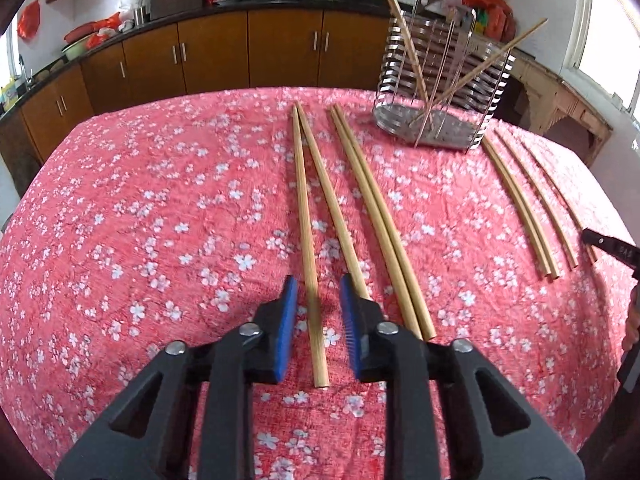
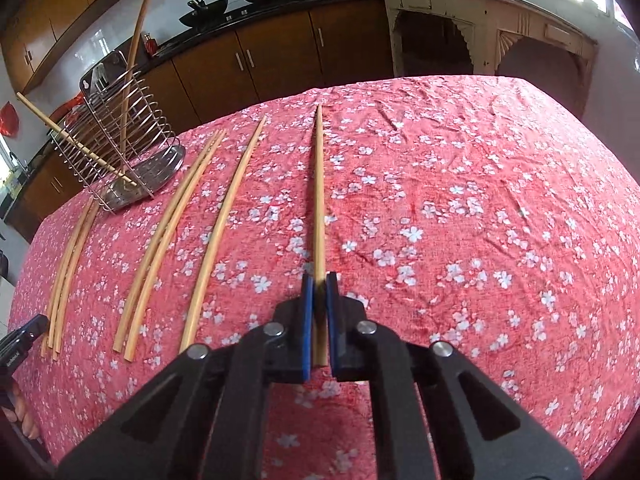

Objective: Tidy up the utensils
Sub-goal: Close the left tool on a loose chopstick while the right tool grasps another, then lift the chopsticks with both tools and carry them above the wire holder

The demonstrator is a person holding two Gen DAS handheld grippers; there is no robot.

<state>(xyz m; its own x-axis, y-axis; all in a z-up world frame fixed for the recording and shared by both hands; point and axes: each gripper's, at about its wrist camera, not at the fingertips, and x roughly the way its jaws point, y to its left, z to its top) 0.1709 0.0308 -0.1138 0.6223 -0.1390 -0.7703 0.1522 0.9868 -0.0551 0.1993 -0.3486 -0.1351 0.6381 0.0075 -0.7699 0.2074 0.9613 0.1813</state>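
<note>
Several long wooden chopsticks lie on the red floral tablecloth [image 1: 140, 200]. My left gripper [image 1: 318, 284] is open, its blue pads on either side of one chopstick [image 1: 305, 216] that lies on the cloth. A second chopstick [image 1: 332, 204] passes under the right pad, and a pair [image 1: 380, 224] lies just right of it. My right gripper [image 2: 319, 280] is shut on a single chopstick [image 2: 319, 188] that points away along the table. A wire utensil holder [image 1: 440, 80] at the far side holds two leaning chopsticks; it also shows in the right wrist view [image 2: 116, 140].
More chopsticks lie to the right of the holder [image 1: 520, 208], seen in the right wrist view as groups [image 2: 160, 240] left of my gripper. Brown kitchen cabinets [image 1: 216, 56] and woks on the counter stand behind the table. A worn white cabinet [image 2: 480, 24] stands at the back right.
</note>
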